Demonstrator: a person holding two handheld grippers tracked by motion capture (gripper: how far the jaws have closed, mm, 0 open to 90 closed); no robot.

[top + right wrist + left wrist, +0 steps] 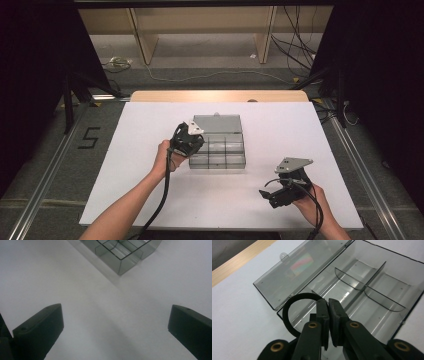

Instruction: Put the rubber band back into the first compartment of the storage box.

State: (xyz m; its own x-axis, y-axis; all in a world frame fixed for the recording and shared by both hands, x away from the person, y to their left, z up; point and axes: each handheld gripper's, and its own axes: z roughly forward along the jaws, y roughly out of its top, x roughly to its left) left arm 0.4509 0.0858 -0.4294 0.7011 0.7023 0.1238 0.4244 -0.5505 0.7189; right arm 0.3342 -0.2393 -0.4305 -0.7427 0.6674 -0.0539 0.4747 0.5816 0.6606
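1. Where grey floor flanks the white worktop (125,200), marked "5" (88,137) in black tape.
2. Left tongs (328,305) clamped on a black ring (287,315), over the clear compartment box's (235,162) near-left corner, lid (294,272) flat open.
3. Right tongs (115,325) gaping wide, empty, over bare worktop.

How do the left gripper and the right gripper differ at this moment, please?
The left gripper is shut on a black ring; the right gripper is open and holds nothing. The left gripper hangs over the open clear box; the right gripper sits apart, above bare white table. Both have black jaws.
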